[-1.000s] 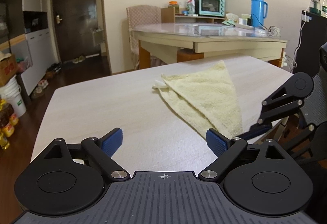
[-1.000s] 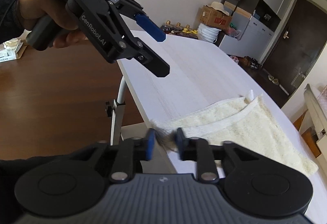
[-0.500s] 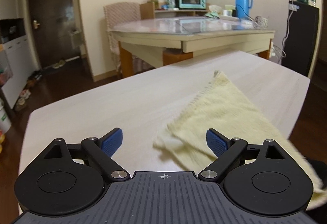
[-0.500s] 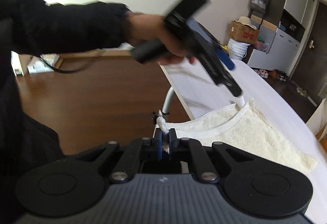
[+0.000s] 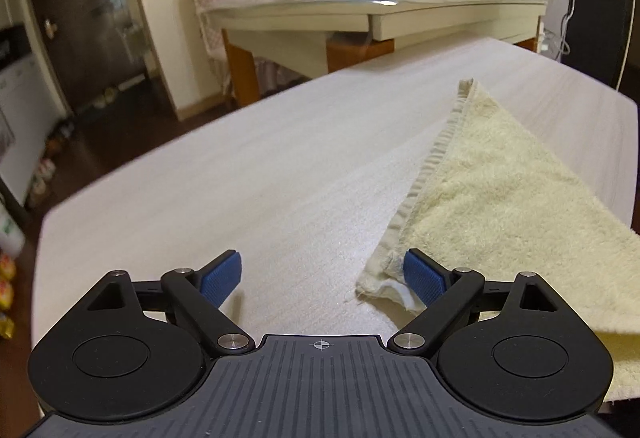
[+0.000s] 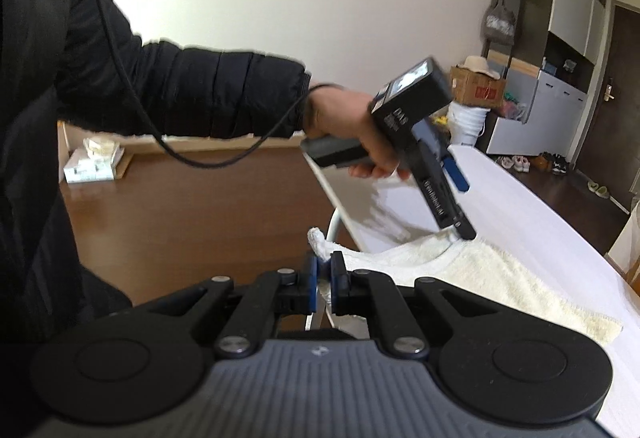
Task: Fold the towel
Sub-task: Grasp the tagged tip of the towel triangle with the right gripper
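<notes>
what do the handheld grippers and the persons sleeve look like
Both grippers, left and right, are black with ribbed grey bases, round pivot discs, silver screws and blue fingertip pads. The person wears a black puffy sleeve; a black cable hangs below it.

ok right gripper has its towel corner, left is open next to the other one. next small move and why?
Probably slide the left gripper a little to its right and close. Its jaws stand open over bare table, and the towel corner lies against the right finger rather than between the pads. The right gripper is already shut on its corner, so the lift likely waits on this grasp.
</notes>
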The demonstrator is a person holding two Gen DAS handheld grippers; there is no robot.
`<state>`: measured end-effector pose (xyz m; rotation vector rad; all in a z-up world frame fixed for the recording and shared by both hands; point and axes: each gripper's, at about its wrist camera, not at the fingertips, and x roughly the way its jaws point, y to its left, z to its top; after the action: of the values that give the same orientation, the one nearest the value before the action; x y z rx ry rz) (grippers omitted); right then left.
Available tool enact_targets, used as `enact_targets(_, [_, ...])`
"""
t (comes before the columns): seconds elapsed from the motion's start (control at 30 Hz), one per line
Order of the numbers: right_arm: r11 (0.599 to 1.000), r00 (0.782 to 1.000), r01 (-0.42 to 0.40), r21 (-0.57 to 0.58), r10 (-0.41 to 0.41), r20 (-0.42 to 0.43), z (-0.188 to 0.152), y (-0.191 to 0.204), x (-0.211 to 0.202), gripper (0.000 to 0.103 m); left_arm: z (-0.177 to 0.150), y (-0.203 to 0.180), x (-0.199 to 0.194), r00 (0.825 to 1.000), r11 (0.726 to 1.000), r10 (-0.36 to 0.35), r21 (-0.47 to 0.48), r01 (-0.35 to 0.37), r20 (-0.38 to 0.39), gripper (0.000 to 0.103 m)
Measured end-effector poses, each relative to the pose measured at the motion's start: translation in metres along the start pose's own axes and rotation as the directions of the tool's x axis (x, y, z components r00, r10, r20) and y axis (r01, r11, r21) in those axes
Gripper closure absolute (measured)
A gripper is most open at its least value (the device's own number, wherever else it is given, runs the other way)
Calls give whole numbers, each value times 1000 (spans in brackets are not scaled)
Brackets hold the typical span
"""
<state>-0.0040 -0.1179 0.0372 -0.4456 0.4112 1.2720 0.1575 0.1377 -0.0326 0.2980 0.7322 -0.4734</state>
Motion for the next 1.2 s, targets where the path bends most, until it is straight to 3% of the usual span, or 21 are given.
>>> enact_targets(0.2, [994,996,32,104,-41,84,6,-32,-21,97,5,5,2,999,999,-31,17,32,-27,9])
enact_targets(0.37, [968,979,87,235,-127,157,5,-92,-31,97,10,10,5,998,999,-47,5,47,-48,9])
enact_targets(0.5, [929,969,119,350,-186,165,-8,-140,-31,97,14,24,1,998,993,-67,-94,66,-10,12])
enact_targets(0.6, [880,964,143,453,-228,139,-26,-177,-27,97,18,37,-12,997,987,-36,-154,46,65,13])
enact_targets(0.67, [830,960,158,534,-255,112,-43,-201,-22,97,19,39,-18,997,988,-7,-151,19,80,13])
enact_targets(0.8, [776,960,183,604,-272,60,-65,-218,-19,97,19,38,-24,995,990,15,-144,-2,94,13])
enact_targets(1.0, [682,960,220,697,-277,-32,-100,-242,-15,96,19,26,-22,993,992,-12,-127,26,114,13])
enact_targets(1.1, [658,962,234,716,-266,-70,-108,-249,-9,95,20,19,-17,993,992,-27,-121,41,112,13])
enact_targets(1.2, [641,953,250,726,-294,-68,-110,-254,-12,85,18,8,-9,993,992,-46,-109,58,106,13])
